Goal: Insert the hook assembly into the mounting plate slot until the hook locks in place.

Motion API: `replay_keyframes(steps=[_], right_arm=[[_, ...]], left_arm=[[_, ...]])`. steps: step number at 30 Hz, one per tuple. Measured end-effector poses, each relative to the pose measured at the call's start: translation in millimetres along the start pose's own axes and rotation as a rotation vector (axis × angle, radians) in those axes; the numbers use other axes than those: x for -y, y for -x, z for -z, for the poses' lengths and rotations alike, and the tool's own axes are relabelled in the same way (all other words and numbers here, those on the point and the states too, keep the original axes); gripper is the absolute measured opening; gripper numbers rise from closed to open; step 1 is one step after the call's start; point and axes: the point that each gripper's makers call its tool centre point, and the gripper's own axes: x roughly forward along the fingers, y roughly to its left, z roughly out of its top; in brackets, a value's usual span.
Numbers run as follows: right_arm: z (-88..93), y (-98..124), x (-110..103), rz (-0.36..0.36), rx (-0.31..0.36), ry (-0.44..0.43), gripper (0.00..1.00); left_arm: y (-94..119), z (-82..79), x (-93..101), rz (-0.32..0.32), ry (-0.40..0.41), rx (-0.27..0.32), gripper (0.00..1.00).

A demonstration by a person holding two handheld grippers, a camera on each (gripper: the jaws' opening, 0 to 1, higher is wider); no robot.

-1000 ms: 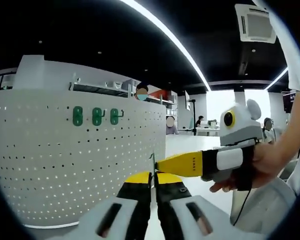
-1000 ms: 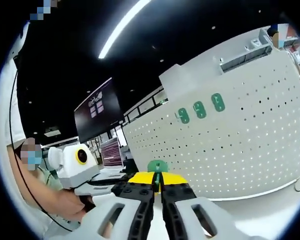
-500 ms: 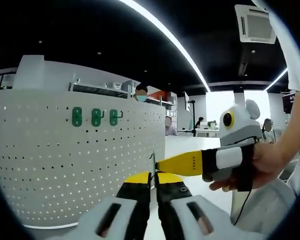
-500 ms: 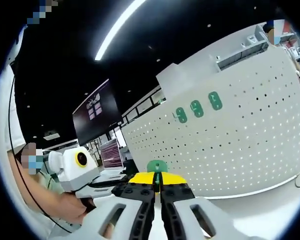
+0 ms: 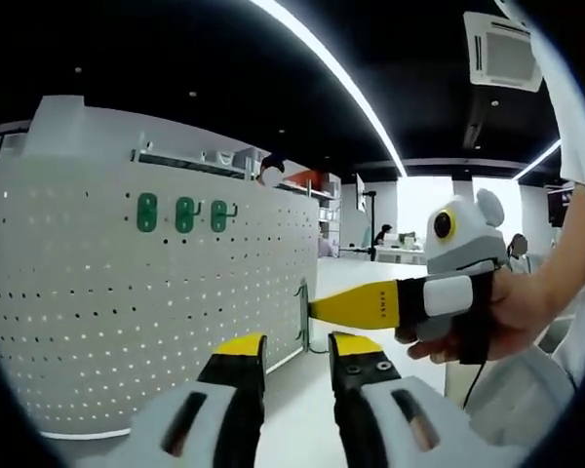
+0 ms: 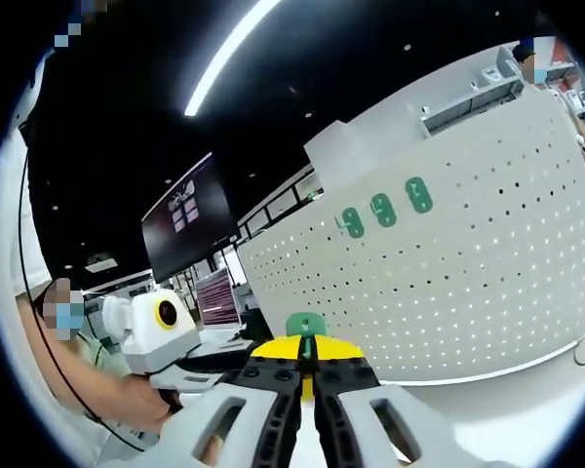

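A white perforated mounting plate (image 5: 127, 292) stands upright, with three green hooks (image 5: 183, 214) seated in its upper rows. In the right gripper view the same plate (image 6: 468, 283) and its hooks (image 6: 383, 210) lie ahead and to the right. My right gripper (image 6: 307, 349) is shut on a green hook assembly (image 6: 305, 324), held in the air short of the plate. In the left gripper view that right gripper (image 5: 317, 310) reaches in from the right with the hook (image 5: 302, 314) at its yellow tip. My left gripper (image 5: 297, 347) is open just below it, touching nothing.
A person's hand (image 5: 512, 312) grips the right gripper. Another hand (image 6: 127, 405) shows at the lower left of the right gripper view. A dark wall screen (image 6: 190, 219) hangs behind. A white surface (image 5: 292, 419) runs under the plate's foot.
My left gripper was shut on the hook together with the right one; now its jaws have spread and let go. The right gripper still holds the hook.
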Motion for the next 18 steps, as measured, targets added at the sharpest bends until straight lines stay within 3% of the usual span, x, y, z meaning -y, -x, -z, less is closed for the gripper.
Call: replay_keyframes(steps=[5, 11, 13, 18], right_arm=[[3.1, 0, 1, -0.003, -0.013, -0.002, 0.0], [5.2, 0, -1, -0.007, -0.021, -0.004, 0.0], [5.2, -1, -2, -0.009, -0.021, -0.006, 0.0], [4.5, -2, -2, -0.007, -0.021, -0.001, 0.0]], left_arm=[[0, 11.4, -6.3, -0.027, 0.008, -0.044, 0.54], [3, 16.5, -12.0, -0.056, 0.009, -0.065, 0.73], [2, 16.9, -12.7, -0.059, 0.015, -0.064, 0.77], [2, 20.3, -12.3, -0.058, 0.021, -0.076, 0.75]])
